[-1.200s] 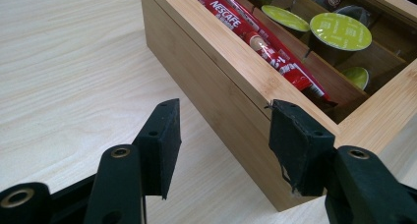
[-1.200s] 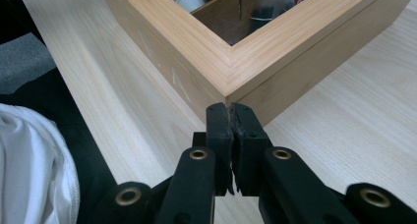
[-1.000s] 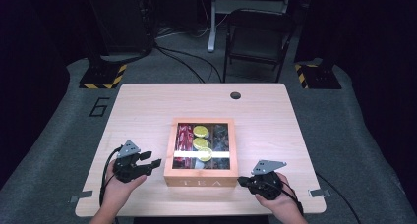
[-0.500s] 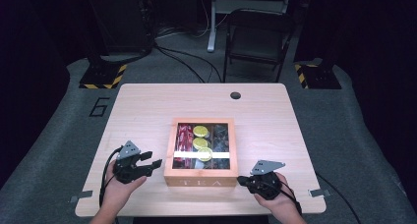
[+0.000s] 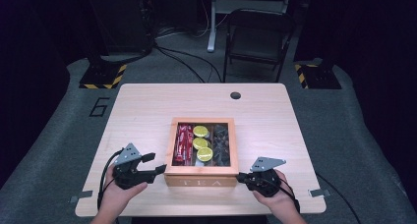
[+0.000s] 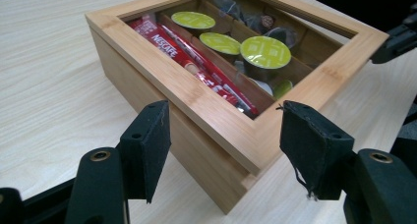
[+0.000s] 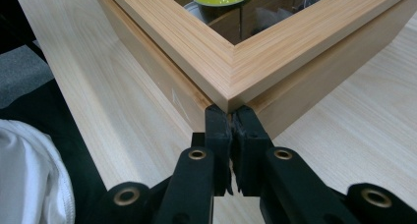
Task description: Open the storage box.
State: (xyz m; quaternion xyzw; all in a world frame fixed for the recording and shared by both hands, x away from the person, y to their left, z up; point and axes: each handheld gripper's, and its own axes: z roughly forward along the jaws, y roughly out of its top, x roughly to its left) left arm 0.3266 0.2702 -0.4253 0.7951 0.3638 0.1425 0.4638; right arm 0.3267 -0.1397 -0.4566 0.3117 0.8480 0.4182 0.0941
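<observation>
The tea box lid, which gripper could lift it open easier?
Probably the left hand-held gripper: its jaws stand open on either side of the tea box lid's near corner, ready to pinch it. The right hand-held gripper is shut, its tips just pressed against the other front corner.

We read "NESCAFE" on the red sachets [image 6: 196, 62] mid-frame in the left gripper view; "TEA" on the wooden box [image 5: 201, 181] front, lower centre; "6" on the floor mat [image 5: 100, 107], left.
</observation>
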